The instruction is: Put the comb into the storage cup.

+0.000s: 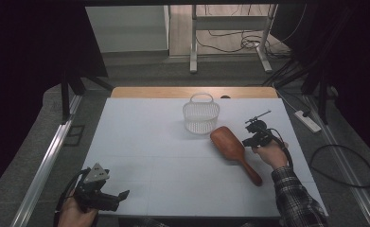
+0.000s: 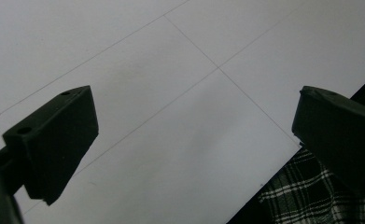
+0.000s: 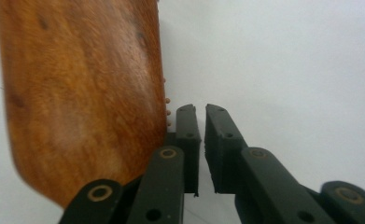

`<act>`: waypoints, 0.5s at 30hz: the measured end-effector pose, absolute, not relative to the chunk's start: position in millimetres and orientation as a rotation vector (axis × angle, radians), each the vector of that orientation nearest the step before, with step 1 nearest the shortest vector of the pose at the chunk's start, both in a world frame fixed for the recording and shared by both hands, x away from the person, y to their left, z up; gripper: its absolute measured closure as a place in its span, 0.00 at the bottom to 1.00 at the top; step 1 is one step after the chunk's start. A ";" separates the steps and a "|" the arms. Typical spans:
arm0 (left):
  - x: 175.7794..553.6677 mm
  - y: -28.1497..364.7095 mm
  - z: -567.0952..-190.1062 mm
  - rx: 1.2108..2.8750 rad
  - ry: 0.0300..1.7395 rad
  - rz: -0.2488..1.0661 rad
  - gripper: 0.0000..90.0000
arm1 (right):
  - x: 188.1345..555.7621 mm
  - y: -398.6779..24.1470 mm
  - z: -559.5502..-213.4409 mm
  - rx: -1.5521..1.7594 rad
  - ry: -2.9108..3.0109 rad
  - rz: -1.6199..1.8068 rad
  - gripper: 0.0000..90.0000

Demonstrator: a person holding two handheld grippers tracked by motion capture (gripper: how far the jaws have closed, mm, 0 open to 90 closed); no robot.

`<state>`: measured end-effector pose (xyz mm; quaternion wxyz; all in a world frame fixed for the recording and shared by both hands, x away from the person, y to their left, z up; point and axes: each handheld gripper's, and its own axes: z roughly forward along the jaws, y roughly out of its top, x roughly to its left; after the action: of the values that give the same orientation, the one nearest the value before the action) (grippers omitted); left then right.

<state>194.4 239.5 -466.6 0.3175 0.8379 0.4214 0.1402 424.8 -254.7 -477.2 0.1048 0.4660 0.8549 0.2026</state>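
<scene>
The brush lies flat on the white desk, right of centre, just in front of the basket. Its long axis runs diagonally: the broad wooden head points toward the basket and the handle points toward the person's right forearm.

The right tool is the nearer one. It sits just beside the right edge of the brush head, on the side away from the desk centre. In the right gripper view, the wooden back of the brush stands immediately left of the right tool; the left jaw is against or almost against the head's edge, and contact cannot be confirmed. The jaws stand nearly closed with a narrow gap and nothing between them. No grasp is in effect. A grasp would call for wider jaws and a shift left, across the head or handle.

The right hand holds its tool low, pointed away from the person.

The left tool rests at the near left corner, well apart from the brush. Its jaws stand wide and empty over bare desk.
</scene>
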 end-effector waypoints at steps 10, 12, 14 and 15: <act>194.6 240.3 -466.5 2.190 1.116 0.363 0.01 | 407.1 -259.3 -461.6 1.337 2.485 0.669 0.69; 194.6 240.9 -466.4 2.186 1.116 0.360 0.01 | 402.4 -259.2 -457.8 1.325 2.474 0.691 0.64; 194.6 242.3 -466.3 2.171 1.120 0.352 0.01 | 397.6 -259.0 -454.0 1.309 2.467 0.717 0.58; 194.6 242.3 -466.3 2.171 1.120 0.352 0.01 | 395.1 -258.7 -452.2 1.302 2.460 0.726 0.56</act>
<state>194.6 242.3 -466.3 0.3304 0.8302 0.4283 0.1346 395.1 -258.7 -452.2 0.1320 0.4486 0.8477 0.2503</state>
